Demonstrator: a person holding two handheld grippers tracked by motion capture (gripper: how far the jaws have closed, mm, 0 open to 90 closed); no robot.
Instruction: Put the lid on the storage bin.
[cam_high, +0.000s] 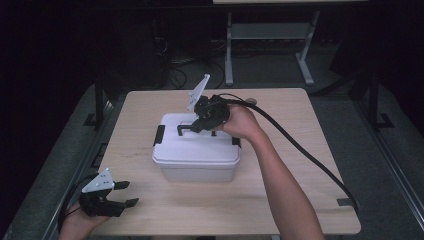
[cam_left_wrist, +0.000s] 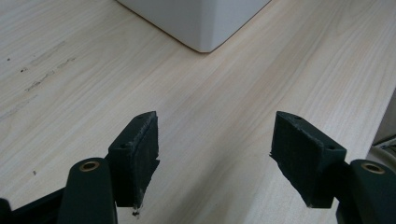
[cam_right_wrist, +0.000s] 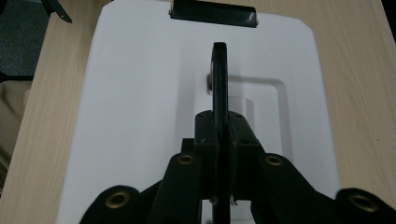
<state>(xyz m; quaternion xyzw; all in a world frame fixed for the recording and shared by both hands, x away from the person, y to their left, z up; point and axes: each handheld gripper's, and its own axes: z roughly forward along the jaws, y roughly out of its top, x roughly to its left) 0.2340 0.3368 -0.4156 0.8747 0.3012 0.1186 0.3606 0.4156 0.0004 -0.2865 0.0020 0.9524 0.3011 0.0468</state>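
White plastic storage box (cam_high: 196, 152) with black side latches sits mid-desk (cam_high: 280, 210), lid on — contents hidden. Your right gripper (cam_right_wrist: 219, 140) is clenched on its black carry handle (cam_right_wrist: 219, 79), raised upright; lift straight up and steadily so it won't swing. Your left gripper (cam_left_wrist: 215, 154) rests released near the desk's edge — bring it in to steady.

This looks like a lab or test room rather than a home. A plain light-wood table (cam_high: 280, 200) stands alone in a dark room on grey floor (cam_high: 350, 150). Beyond the fingers of the right gripper (cam_high: 192, 126), at the far side, a second bench on a grey metal frame (cam_high: 270, 35) stands with loose cables (cam_high: 180, 70) piled under it. Dark metal rails (cam_high: 395, 165) run along both sides of the table, and a thick black cable (cam_high: 300, 150) trails from the gripper across it.
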